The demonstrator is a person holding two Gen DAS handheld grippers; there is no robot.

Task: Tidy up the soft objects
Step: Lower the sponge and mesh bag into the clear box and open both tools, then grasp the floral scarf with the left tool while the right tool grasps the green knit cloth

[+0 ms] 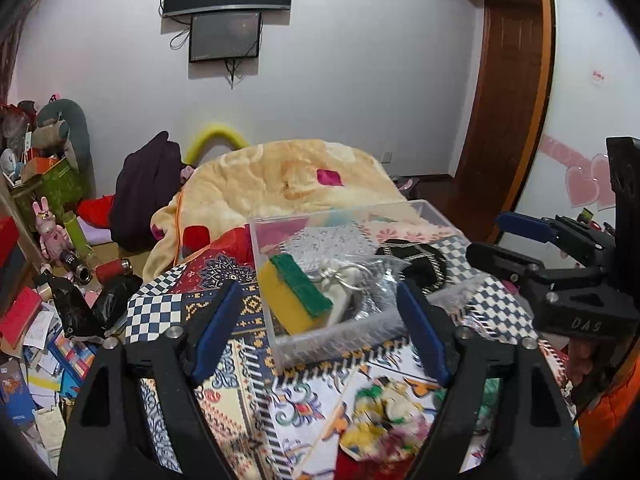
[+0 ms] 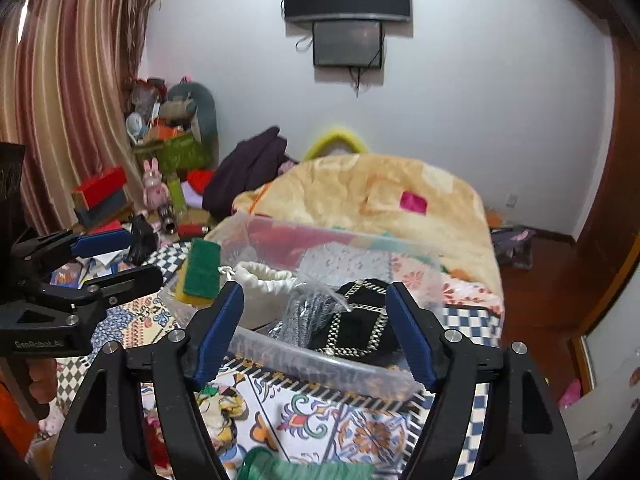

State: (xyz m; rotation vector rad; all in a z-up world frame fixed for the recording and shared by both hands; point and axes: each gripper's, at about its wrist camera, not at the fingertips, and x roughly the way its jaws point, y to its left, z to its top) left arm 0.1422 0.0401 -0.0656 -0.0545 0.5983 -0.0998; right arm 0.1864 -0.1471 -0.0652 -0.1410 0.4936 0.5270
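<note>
Both claws released: left claw [image 1: 316, 328], right claw [image 2: 314, 332] before clear bin [image 2: 320, 364] holding sponge [image 1: 296, 296].

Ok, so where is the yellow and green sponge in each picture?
Left wrist view: the sponge sits middle of the picture, leaning in the near left corner of the clear box, between the open left gripper fingers.
Right wrist view: the sponge is left of middle, at the box's left end.
Shared landmark: the black pouch with the chain pattern, at the box's other end.
</note>
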